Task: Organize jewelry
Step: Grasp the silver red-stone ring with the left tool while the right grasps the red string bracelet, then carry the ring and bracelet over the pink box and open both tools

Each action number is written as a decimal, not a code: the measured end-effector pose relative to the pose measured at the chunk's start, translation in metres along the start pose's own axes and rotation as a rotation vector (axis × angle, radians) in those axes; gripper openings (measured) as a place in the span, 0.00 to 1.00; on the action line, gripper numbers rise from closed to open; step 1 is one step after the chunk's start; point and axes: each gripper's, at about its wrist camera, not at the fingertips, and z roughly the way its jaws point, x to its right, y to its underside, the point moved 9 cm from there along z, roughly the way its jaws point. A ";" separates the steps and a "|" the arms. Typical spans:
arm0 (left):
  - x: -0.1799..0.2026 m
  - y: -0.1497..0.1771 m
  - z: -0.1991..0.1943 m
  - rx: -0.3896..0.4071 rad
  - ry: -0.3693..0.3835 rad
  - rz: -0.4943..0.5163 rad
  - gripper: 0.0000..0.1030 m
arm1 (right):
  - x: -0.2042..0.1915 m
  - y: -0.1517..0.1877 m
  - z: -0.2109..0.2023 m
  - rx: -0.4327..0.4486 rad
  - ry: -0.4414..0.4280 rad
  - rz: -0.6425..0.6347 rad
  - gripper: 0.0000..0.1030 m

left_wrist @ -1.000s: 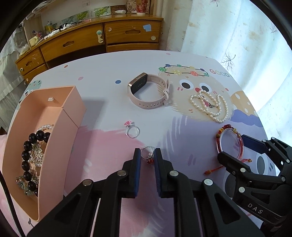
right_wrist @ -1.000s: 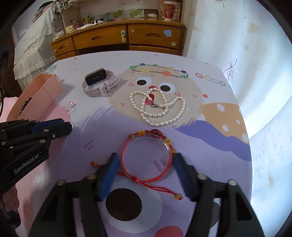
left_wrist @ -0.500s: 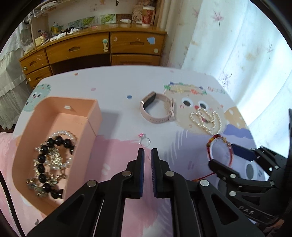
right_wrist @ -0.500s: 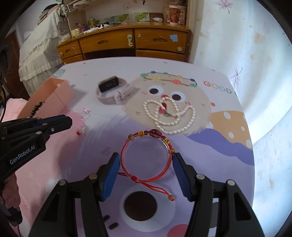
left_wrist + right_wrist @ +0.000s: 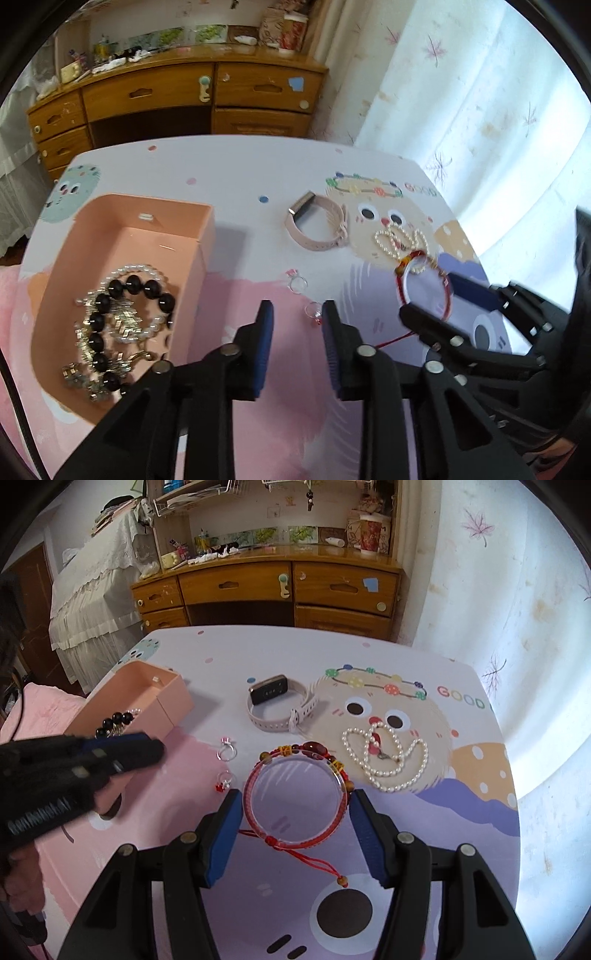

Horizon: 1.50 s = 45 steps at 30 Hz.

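Note:
My right gripper (image 5: 295, 805) is shut on the red bangle (image 5: 295, 801) and holds it above the table; the bangle also shows in the left wrist view (image 5: 424, 284). My left gripper (image 5: 297, 321) is open and empty, raised above the table. A small ring with a red charm (image 5: 314, 312) lies on the table between its fingertips, also seen in the right wrist view (image 5: 224, 780). A second ring with a pink stone (image 5: 296, 282) lies just beyond. The pink jewelry box (image 5: 201, 236) sits left, holding a black bead bracelet (image 5: 110, 325) and pearls.
A pink watch (image 5: 317, 229) and a pearl necklace (image 5: 399, 240) lie on the cartoon tablecloth (image 5: 229, 177). A wooden dresser (image 5: 177, 99) stands behind the table. A curtain hangs at the right. The left gripper shows in the right wrist view (image 5: 122, 753).
My left gripper has opened and the red-charm ring it pinched now lies on the table. My right gripper has lifted the red bangle and moved it left, toward the box.

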 end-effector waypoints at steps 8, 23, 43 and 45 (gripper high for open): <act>0.013 0.014 0.036 -0.062 -0.016 0.011 0.26 | 0.037 -0.002 -0.006 0.011 0.064 0.046 0.58; 0.024 0.017 0.053 -0.051 -0.092 0.050 0.14 | 0.064 0.007 -0.004 0.000 0.056 0.089 0.58; 0.016 0.000 0.019 0.012 -0.077 0.071 0.05 | 0.045 -0.004 -0.012 0.021 0.034 0.087 0.58; 0.013 -0.004 0.008 0.025 -0.075 0.076 0.05 | 0.036 -0.009 -0.015 0.034 0.030 0.083 0.58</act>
